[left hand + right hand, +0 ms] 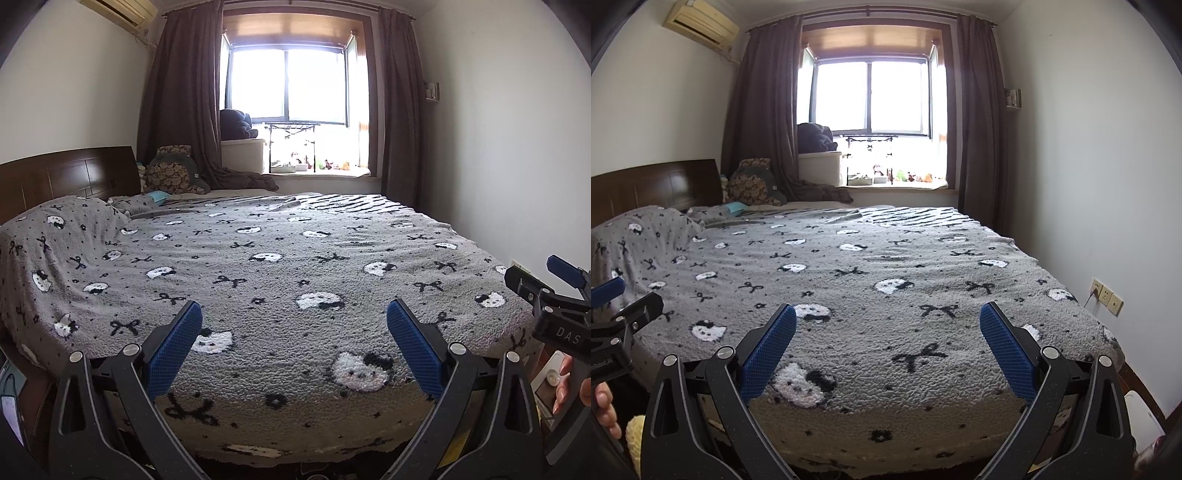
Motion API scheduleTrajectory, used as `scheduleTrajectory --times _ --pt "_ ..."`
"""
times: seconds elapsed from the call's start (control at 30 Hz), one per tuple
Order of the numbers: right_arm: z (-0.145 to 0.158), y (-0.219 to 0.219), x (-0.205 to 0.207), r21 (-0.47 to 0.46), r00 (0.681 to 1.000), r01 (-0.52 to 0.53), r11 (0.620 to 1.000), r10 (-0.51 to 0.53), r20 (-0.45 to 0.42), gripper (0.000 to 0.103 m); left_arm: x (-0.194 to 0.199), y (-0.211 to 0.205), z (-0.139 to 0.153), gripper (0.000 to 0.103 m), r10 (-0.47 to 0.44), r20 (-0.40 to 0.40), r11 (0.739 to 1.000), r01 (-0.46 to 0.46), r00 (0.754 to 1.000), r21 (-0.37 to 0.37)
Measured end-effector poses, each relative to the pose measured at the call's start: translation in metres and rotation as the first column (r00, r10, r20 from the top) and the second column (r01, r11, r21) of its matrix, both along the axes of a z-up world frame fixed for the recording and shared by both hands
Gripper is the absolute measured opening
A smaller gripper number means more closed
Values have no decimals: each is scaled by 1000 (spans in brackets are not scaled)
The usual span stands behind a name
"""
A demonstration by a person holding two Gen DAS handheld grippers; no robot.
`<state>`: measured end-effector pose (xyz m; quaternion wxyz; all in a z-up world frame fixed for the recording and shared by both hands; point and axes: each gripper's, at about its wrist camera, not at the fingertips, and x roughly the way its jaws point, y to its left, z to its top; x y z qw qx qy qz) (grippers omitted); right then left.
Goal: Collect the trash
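Only my right wrist view shows the wall sockets (1107, 296), while both my left gripper (294, 347) and right gripper (888, 347) hover jaws spread, empty, over the grey blanket (280, 258) below the window (288, 86), no trash visible.

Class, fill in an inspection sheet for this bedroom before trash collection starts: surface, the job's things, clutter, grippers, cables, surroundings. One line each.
Surface: bed covered by a grey blanket with a cat-and-bow pattern, lying mostly flat.
Job's things: nothing seen that is plainly trash; a small teal item near the headboard cannot be identified.
Clutter: patterned cushions at the far corner; small toys on the windowsill.
Grippers: left gripper open, empty; right gripper open, empty.
Cables: one cord plugged into the wall sockets.
Surroundings: window, dark curtains, air conditioner.
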<state>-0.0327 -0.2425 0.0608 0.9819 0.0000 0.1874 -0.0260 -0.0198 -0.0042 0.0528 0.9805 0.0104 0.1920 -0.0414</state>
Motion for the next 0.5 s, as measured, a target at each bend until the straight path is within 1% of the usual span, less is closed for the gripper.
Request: scheduleTrajectory --times 0.23,0.5 --pt "1 -2 2 0 1000 -2 1000 2 0 100 0 -1 1 95 0 1 1000 0 1000 8" --pt "0 -1 2 1 1000 -2 1000 2 -1 100 1 -1 -1 95 10 -21 1000 -10 1000 13"
